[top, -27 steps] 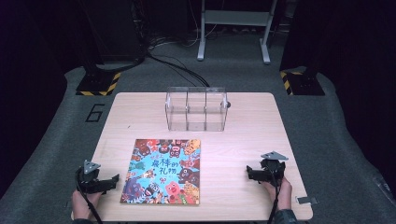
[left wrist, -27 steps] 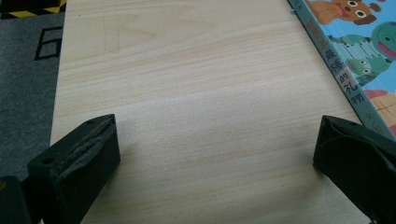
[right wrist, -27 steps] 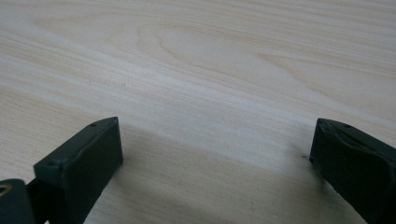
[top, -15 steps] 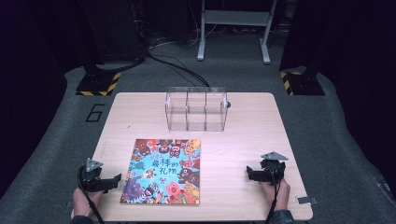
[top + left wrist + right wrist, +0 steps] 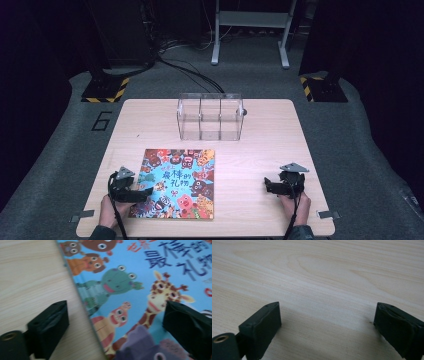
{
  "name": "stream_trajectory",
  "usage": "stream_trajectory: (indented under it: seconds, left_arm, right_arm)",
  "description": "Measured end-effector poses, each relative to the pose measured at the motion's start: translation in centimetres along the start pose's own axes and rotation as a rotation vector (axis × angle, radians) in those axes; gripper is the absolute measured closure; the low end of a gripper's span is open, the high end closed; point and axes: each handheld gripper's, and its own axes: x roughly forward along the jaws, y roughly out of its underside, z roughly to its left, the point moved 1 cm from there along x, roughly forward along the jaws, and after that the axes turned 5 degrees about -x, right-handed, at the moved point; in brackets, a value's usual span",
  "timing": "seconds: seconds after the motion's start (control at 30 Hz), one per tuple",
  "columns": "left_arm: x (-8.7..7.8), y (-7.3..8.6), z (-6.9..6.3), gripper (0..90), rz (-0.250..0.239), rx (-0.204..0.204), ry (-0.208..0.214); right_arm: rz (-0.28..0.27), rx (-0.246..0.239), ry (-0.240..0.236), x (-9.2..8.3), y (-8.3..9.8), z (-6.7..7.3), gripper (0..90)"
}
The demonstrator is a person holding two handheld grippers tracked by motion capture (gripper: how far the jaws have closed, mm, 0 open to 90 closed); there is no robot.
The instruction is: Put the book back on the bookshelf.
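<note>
**Left gripper at the book's edge, ready for the pick-up**

The picture book [image 5: 176,183] lies flat on the near-left part of the table [image 5: 260,150], cover up, in front of the clear 3-compartment box [image 5: 210,116] and well apart from it. Its long axis runs from the person's side toward the box; the title reads upright from the near side, so the top edge points to the box.

The left gripper [image 5: 144,190] sits low at the book's left edge, jaws spread wide. In the left gripper view, 1 jaw is over bare wood and the other over the cover, with nothing pinched between them. The right gripper [image 5: 267,186] rests on bare wood well to the right, jaws likewise released and empty.

To do this step well, the lower jaw likely has to slip under the thin left edge before closing; a shallow, level approach should keep the book from sliding right.
</note>
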Motion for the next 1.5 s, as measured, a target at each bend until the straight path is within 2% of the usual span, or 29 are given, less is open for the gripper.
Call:
stream_trajectory:
  seconds: [0.07,0.17,0.23,0.27,0.3,0.33,0.37,0.47,0.57,0.6,0.73,0.77,0.87,0.97,1.07,1.1,1.17,1.2,1.23,1.27,1.3,1.33,1.37,1.43,1.47,1.5]
  left_arm:
    - [0.0,0.0,-0.2,13.0,0.000,0.006,-0.002]
    - [0.1,0.2,-0.4,13.2,-0.031,-0.009,-0.010]
    - [0.2,0.3,-0.6,13.4,-0.033,-0.009,-0.012]
    - [0.2,0.2,-0.8,13.4,-0.027,-0.011,-0.004]
    - [0.5,0.1,-1.4,13.4,-0.031,-0.004,-0.001]
    - [0.5,0.1,-1.4,13.4,-0.031,-0.004,-0.001]
    - [0.9,0.0,-2.2,13.4,-0.030,0.008,0.007]
    - [1.5,-0.2,-3.5,13.4,-0.037,0.014,0.014]
    - [2.0,-0.4,-4.6,13.5,-0.034,0.012,0.019]
    - [2.0,-0.4,-4.6,13.5,-0.034,0.012,0.019]
    - [2.5,-0.6,-6.2,14.0,-0.037,-0.003,0.000]
    - [2.7,-0.6,-6.6,14.2,-0.050,-0.005,-0.006]
    - [2.8,-0.7,-7.0,14.3,-0.042,-0.007,-0.004]
    - [3.3,-0.8,-8.0,14.3,-0.058,-0.015,-0.013]
    - [3.3,-0.7,-8.3,14.6,-0.052,-0.013,-0.018]
    - [3.5,-0.7,-8.6,14.6,-0.063,-0.021,-0.024]
    - [3.7,-0.8,-9.2,14.6,-0.070,-0.030,-0.035]
    - [3.7,-0.8,-9.3,14.6,-0.071,-0.031,-0.037]
    - [3.8,-0.8,-9.4,14.6,-0.070,-0.038,-0.031]
    - [3.8,-0.8,-9.4,14.6,-0.070,-0.038,-0.031]
    - [3.8,-0.8,-9.6,14.6,-0.068,-0.046,-0.033]
    - [3.9,-0.8,-9.7,14.6,-0.076,-0.052,-0.039]
    - [3.9,-0.8,-9.8,14.5,-0.070,-0.046,-0.040]
    - [4.1,-0.9,-10.2,14.5,-0.075,-0.050,-0.042]
    - [4.1,-0.9,-10.2,14.5,-0.075,-0.050,-0.042]
    - [4.1,-0.9,-10.3,14.4,-0.076,-0.047,-0.040]
  right_arm:
    - [-0.006,-0.002,0.003,0.0,0.0,-0.1,10.0]
    - [-0.021,0.001,0.005,0.0,0.1,0.0,12.7]
    - [-0.019,0.006,0.004,-0.1,0.1,0.0,13.4]
    - [-0.025,-0.008,0.002,0.0,0.0,-0.1,13.5]
    - [-0.025,-0.010,0.001,0.0,0.0,-0.1,13.5]
    - [-0.025,-0.010,0.001,0.0,0.0,-0.1,13.5]
    - [-0.025,-0.010,0.001,0.0,0.0,-0.1,13.5]
    - [-0.026,-0.011,0.001,0.0,0.0,-0.1,13.6]
    - [-0.025,-0.011,0.001,0.0,0.0,-0.1,13.6]
    - [-0.025,-0.011,0.001,0.0,0.0,-0.1,13.6]
    - [-0.025,-0.011,0.001,0.0,0.0,-0.1,13.6]
    - [-0.026,-0.008,0.000,0.0,0.0,-0.1,13.6]
    - [-0.025,-0.007,-0.010,-0.1,0.0,0.0,13.6]
    - [-0.018,-0.005,-0.017,-0.1,0.0,0.1,13.4]
    - [-0.016,-0.014,-0.028,-0.1,-0.1,0.1,13.4]
    - [-0.016,-0.014,-0.028,-0.1,-0.1,0.1,13.4]
    - [-0.009,-0.039,-0.051,-0.1,-0.2,0.1,13.4]
    - [-0.006,-0.020,-0.061,-0.1,-0.3,0.3,13.4]
    - [-0.002,-0.023,-0.084,-0.2,-0.3,0.2,13.4]
    - [-0.002,-0.023,-0.084,-0.2,-0.3,0.2,13.4]
    - [-0.017,-0.002,-0.105,-0.2,-0.4,0.5,13.8]
    - [-0.010,-0.013,-0.140,-0.2,-0.7,0.7,14.4]
    - [0.004,-0.010,-0.182,-0.2,-1.4,1.7,14.6]
    - [0.016,-0.026,-0.210,-0.2,-2.2,2.7,15.1]
    - [0.016,-0.026,-0.210,-0.2,-2.2,2.7,15.1]
    - [0.027,-0.046,-0.252,0.0,-3.2,3.9,16.0]
